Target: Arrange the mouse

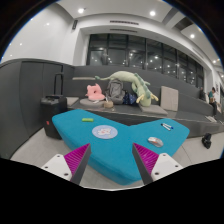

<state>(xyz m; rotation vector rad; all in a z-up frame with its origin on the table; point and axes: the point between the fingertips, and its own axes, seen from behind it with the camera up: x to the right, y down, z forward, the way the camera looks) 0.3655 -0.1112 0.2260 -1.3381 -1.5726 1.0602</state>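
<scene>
Presently, released tool [112, 160] hovers over teal tabletop [100, 140]; mouse [156, 141] lies ahead-right, near the edge: a misaligned approach may nudge it off.

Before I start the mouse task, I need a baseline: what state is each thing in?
hand-held gripper: open, holding nothing
mouse: lying on the teal mat, ahead of the right finger
teal mat: flat on the table
round white disc: lying mid-mat

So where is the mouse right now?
In the gripper view, the small grey mouse sits on the teal mat, beyond the right finger of the open tongs, with nothing between the fingers.
</scene>
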